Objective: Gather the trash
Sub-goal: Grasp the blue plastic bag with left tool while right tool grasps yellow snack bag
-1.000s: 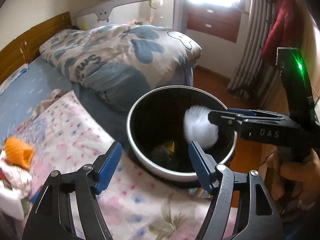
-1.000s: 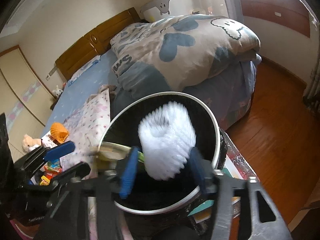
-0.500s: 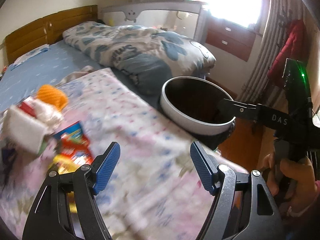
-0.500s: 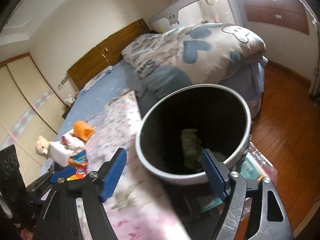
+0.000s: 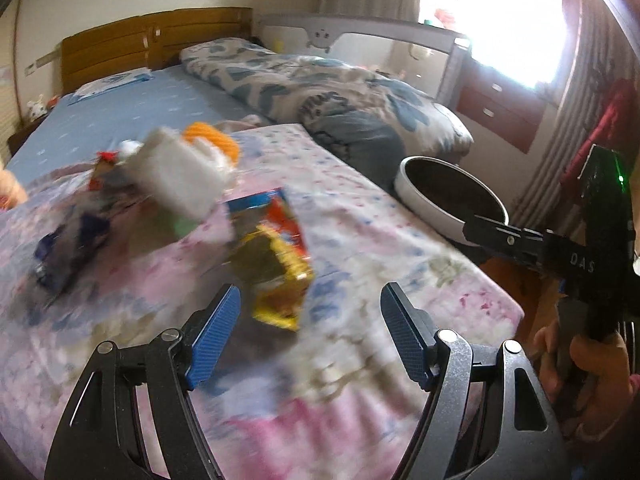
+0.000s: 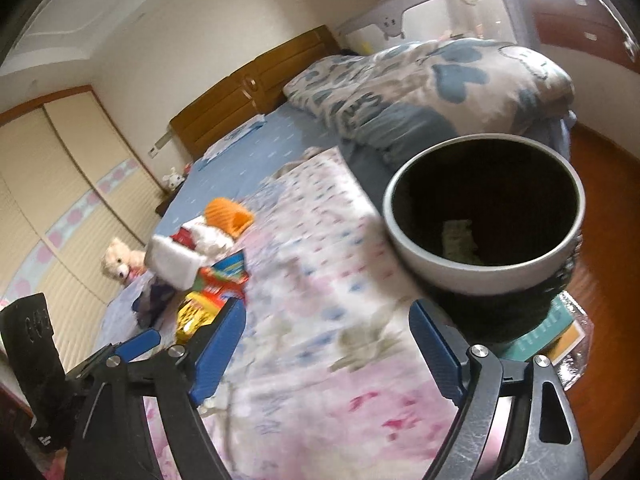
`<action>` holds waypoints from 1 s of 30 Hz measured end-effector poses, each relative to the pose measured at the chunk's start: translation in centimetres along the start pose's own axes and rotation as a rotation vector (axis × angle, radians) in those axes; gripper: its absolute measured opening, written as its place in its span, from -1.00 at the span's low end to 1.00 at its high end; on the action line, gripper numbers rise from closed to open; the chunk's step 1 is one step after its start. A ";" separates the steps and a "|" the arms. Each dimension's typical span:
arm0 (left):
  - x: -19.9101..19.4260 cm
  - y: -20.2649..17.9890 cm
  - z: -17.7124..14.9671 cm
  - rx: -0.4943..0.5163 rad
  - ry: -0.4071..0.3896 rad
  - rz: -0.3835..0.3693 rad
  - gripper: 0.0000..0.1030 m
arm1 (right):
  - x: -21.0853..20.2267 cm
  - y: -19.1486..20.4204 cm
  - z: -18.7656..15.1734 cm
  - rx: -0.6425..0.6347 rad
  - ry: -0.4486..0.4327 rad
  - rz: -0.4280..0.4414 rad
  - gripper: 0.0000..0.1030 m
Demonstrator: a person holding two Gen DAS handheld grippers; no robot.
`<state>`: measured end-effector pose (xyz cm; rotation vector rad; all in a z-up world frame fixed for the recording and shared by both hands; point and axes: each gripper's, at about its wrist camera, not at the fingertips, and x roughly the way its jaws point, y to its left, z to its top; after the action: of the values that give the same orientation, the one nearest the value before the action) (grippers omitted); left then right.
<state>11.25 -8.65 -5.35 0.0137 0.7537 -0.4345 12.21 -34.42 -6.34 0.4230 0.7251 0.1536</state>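
Two hand-held grippers hover over a floral pink-and-white bedspread (image 5: 360, 240) in a bedroom. The left gripper (image 5: 308, 332), with blue-padded black fingers, is spread apart and empty above a yellow and red snack wrapper (image 5: 280, 276) lying on the spread. The right gripper (image 6: 324, 348) has nothing between its pads and its jaws are opening; a hand (image 5: 588, 368) grips its black handle at the bed's edge. Just beyond the wrapper sits a blurred heap of litter: a white box-like packet (image 5: 180, 176), an orange ribbed paper cup (image 6: 228, 216) and dark blue scraps (image 5: 64, 256). A round black wastebasket with a white rim (image 6: 484, 208) stands beside the bed's near corner, a pale greenish scrap (image 6: 460, 240) at its bottom. Farther back lie a rumpled blue-heart quilt (image 6: 432, 80) and a wooden headboard (image 5: 156, 44).
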 end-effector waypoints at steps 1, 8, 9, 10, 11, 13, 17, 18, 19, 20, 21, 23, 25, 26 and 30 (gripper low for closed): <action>-0.4 0.7 -0.3 -0.008 -0.004 0.013 0.44 | 0.2 0.5 -0.2 -0.006 0.006 0.007 0.66; -1.7 4.5 -1.8 -0.066 -0.005 0.083 0.44 | 2.0 4.3 -2.1 -0.051 0.059 0.063 0.66; -1.8 5.0 -2.0 -0.074 -0.005 0.095 0.44 | 2.4 4.8 -2.2 -0.059 0.068 0.070 0.66; -2.0 5.6 -2.3 -0.081 -0.005 0.107 0.44 | 2.7 5.4 -2.4 -0.069 0.077 0.078 0.66; -2.1 6.2 -2.5 -0.087 -0.005 0.117 0.44 | 3.0 5.9 -2.6 -0.077 0.083 0.082 0.66; -2.3 7.2 -2.9 -0.104 -0.003 0.137 0.44 | 3.5 6.8 -3.0 -0.095 0.097 0.092 0.66; -2.6 8.9 -3.4 -0.128 0.002 0.166 0.44 | 4.6 8.4 -3.3 -0.122 0.117 0.104 0.66; -2.7 9.4 -3.5 -0.134 0.003 0.174 0.44 | 4.9 8.8 -3.4 -0.130 0.120 0.107 0.66; -2.7 9.7 -3.5 -0.139 0.004 0.181 0.44 | 5.1 9.1 -3.5 -0.136 0.121 0.108 0.66; -2.7 10.0 -3.5 -0.145 0.004 0.190 0.44 | 5.3 9.5 -3.5 -0.142 0.120 0.108 0.66; -2.7 10.3 -3.5 -0.149 0.006 0.193 0.44 | 5.5 9.8 -3.6 -0.149 0.119 0.109 0.66; -2.6 11.1 -3.5 -0.160 0.015 0.206 0.44 | 5.8 10.4 -3.6 -0.161 0.116 0.109 0.66; -2.4 11.7 -3.4 -0.167 0.020 0.217 0.44 | 6.3 11.0 -3.7 -0.171 0.115 0.105 0.66; -2.3 12.0 -3.4 -0.170 0.024 0.221 0.45 | 6.4 11.2 -3.7 -0.176 0.116 0.103 0.66; -1.6 13.6 -2.7 -0.170 0.045 0.244 0.58 | 7.3 11.8 -3.9 -0.194 0.119 0.084 0.66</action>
<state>13.70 4.78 -8.18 -0.0440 0.8203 -0.1377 15.08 -20.43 -8.39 0.2606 0.8022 0.3274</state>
